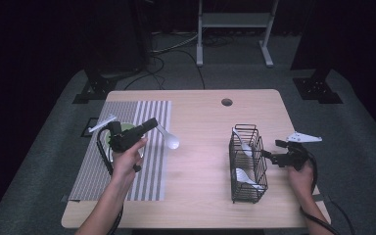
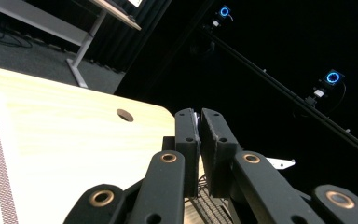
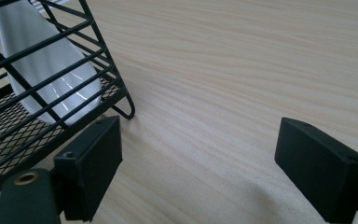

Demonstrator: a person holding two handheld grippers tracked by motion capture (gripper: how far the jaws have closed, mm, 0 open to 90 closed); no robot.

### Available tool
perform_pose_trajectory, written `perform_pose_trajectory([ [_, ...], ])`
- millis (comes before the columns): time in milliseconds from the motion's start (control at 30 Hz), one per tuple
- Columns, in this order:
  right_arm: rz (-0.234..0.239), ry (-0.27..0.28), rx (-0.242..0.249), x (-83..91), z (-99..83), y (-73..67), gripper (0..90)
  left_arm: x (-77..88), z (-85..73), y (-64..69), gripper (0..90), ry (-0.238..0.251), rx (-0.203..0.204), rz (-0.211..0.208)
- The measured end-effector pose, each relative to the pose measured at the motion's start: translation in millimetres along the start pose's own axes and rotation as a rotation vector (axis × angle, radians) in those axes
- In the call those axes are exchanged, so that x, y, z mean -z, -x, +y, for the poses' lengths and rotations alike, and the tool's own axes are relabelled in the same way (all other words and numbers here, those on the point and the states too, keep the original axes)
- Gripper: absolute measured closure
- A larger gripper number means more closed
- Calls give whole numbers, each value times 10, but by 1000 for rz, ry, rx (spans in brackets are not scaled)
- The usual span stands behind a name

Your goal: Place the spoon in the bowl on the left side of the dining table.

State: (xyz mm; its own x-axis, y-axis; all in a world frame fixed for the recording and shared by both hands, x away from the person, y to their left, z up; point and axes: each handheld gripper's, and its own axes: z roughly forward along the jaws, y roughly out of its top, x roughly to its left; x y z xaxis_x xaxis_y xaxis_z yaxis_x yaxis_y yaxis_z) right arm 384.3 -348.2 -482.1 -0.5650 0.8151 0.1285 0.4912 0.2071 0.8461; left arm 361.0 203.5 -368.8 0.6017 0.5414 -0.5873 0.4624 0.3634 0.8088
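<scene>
Left claw (image 1: 152,123) clamped on the handle of a white spoon (image 1: 170,139), held over the right edge of the striped mat (image 1: 147,171) on the counter (image 1: 200,147). Right claw (image 3: 198,163) spread wide with nothing between, low beside the black wire basket (image 1: 247,166) holding two more white spoons (image 1: 245,177).

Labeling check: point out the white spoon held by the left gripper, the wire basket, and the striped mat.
white spoon (image 1: 170,140), high view, on its bowl.
wire basket (image 1: 245,128), high view, on its far rim.
striped mat (image 1: 147,111), high view, on a bare far part.
</scene>
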Motion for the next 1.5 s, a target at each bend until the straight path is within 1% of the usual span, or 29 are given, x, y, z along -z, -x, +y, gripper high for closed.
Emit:
perform_pose_trajectory([
  [67,0,0,1,0,0,0,137,8,3,-10,856,1,-5,1],
  [433,1,0,0,0,0,2,137,64,29,-86,856,16,14,21],
  [667,1,3,-3,2,-1,5,137,108,66,-128,856,25,15,32],
  [700,1,3,-3,2,-1,5,137,113,70,-132,856,31,22,32],
  [900,2,3,-4,2,-1,6,137,154,93,-177,856,43,28,44],
  [1167,3,2,-7,1,0,9,137,201,129,-257,856,58,34,81],
  [1233,3,2,-8,1,0,8,137,205,133,-267,856,61,39,82],
  [1333,3,2,-10,2,0,9,137,234,152,-308,856,71,43,97],
  [1467,3,2,-9,2,0,9,137,260,161,-342,856,77,47,107],
  [1500,2,2,-8,1,0,9,137,274,162,-354,856,84,43,120],
])
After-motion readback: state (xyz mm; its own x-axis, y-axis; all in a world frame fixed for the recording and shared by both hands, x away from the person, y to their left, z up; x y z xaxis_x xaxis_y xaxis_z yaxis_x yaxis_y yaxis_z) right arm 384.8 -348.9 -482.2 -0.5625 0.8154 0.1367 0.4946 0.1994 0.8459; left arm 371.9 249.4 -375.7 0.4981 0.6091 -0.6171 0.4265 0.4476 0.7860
